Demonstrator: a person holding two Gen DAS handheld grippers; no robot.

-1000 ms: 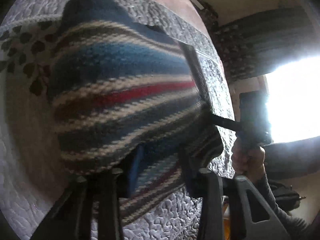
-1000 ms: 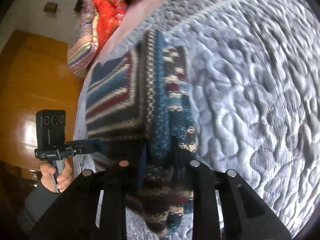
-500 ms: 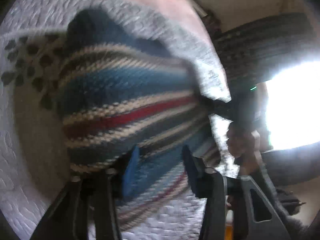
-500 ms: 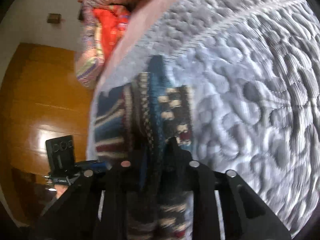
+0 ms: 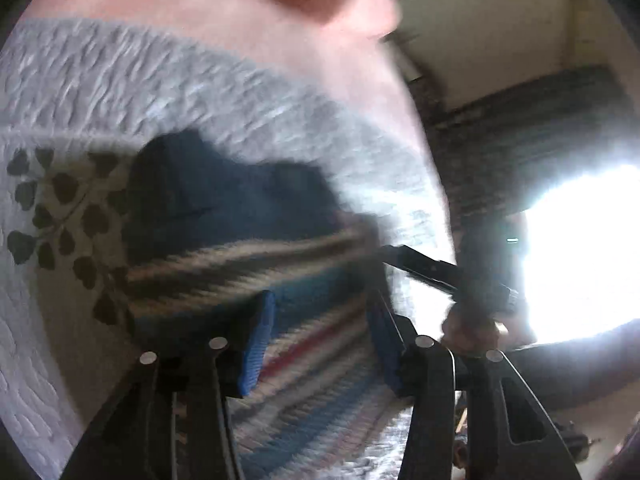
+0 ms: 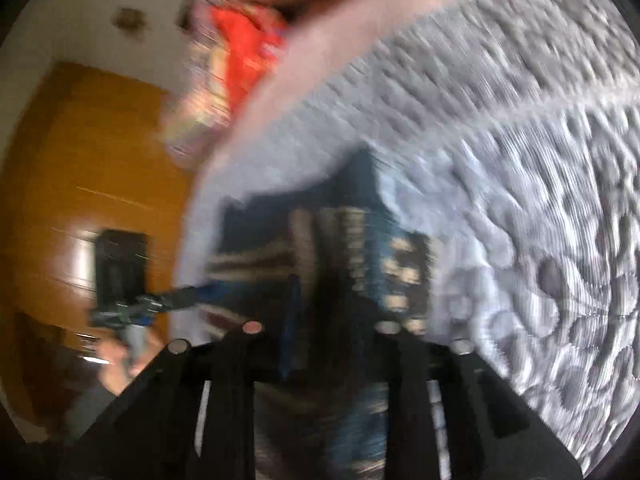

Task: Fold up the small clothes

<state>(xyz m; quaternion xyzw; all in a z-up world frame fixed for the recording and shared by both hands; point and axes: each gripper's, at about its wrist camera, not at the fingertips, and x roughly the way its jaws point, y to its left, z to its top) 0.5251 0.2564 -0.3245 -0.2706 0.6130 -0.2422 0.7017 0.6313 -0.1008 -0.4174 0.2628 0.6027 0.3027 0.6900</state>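
A small striped knit sweater (image 5: 240,256) in dark blue, cream and red lies on a grey quilted bedspread (image 5: 200,92). My left gripper (image 5: 322,342) is over its near edge, blue pads apart, with striped knit lying between them. In the right wrist view the sweater (image 6: 328,232) is blurred, and my right gripper (image 6: 336,320) is shut on its near edge, which hides the pads. Each gripper shows in the other's view: the right gripper (image 5: 420,268) reaches the sweater's right side, and the left gripper (image 6: 172,300) touches its left side.
A pink sheet (image 5: 240,12) covers the bed beyond the quilt (image 6: 520,200). Folded red and patterned blankets (image 6: 240,52) are stacked at the far end. Orange wooden panels (image 6: 80,160) stand to the left of the bed and a bright window (image 5: 580,248) to the right. Hands (image 5: 468,328) hold the gripper handles.
Both grippers have swung forward and down with the sweater, and more of the dark blue top shows. The left pads have spread wider. The right gripper stays clamped.
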